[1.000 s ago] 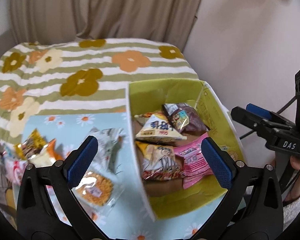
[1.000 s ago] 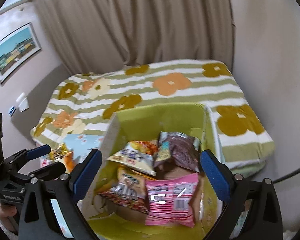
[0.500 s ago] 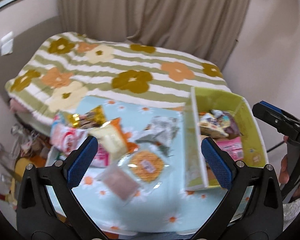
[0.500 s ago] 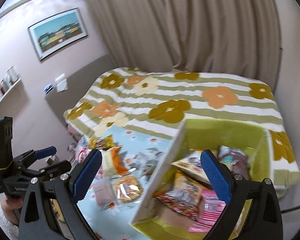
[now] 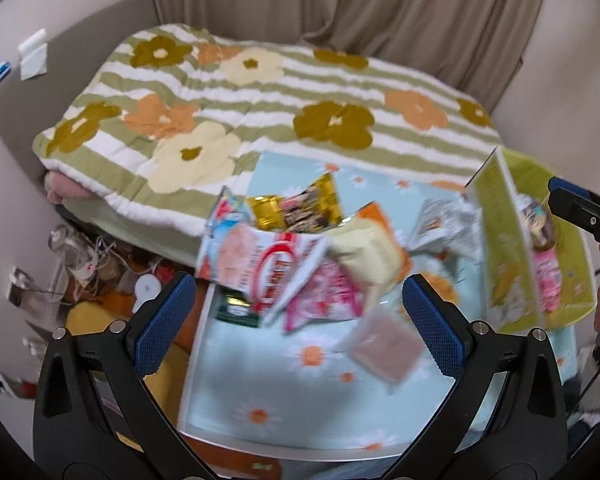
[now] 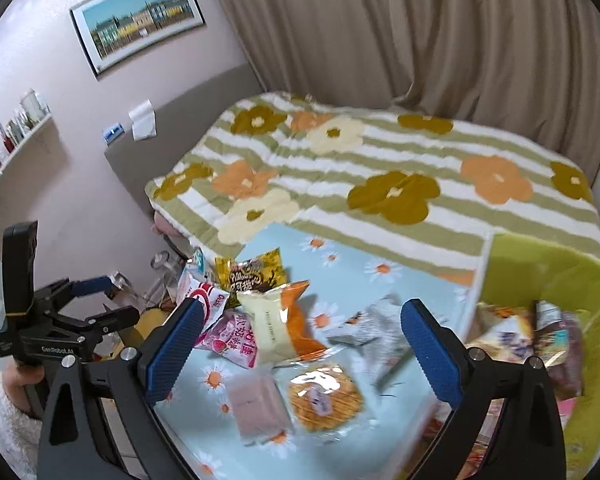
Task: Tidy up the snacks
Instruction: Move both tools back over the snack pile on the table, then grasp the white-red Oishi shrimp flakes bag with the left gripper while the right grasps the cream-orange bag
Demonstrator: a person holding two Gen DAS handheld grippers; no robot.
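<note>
Blue-padded left gripper (image 5: 296,316): spread, empty | right gripper (image 6: 300,348): spread, empty | loose snack packets (image 6: 260,320): heaped on daisy-print table (image 6: 340,264), ahead of both | green box (image 6: 540,264): right of heap, nearer right gripper

"genrobot.ai" in pale letters on black body of left gripper (image 6: 96,300), seen from right wrist view

gold-and-brown snack packet (image 6: 252,274): curly pale lettering across front, too stylised to make out

pink strawberry packet (image 6: 232,340): large pink-red asian characters, not legible

white-and-red packet (image 5: 268,268): red letters inside red oval, blurred, unreadable

round cracker in clear wrap (image 6: 324,396): small pale label, print too small to read
</note>
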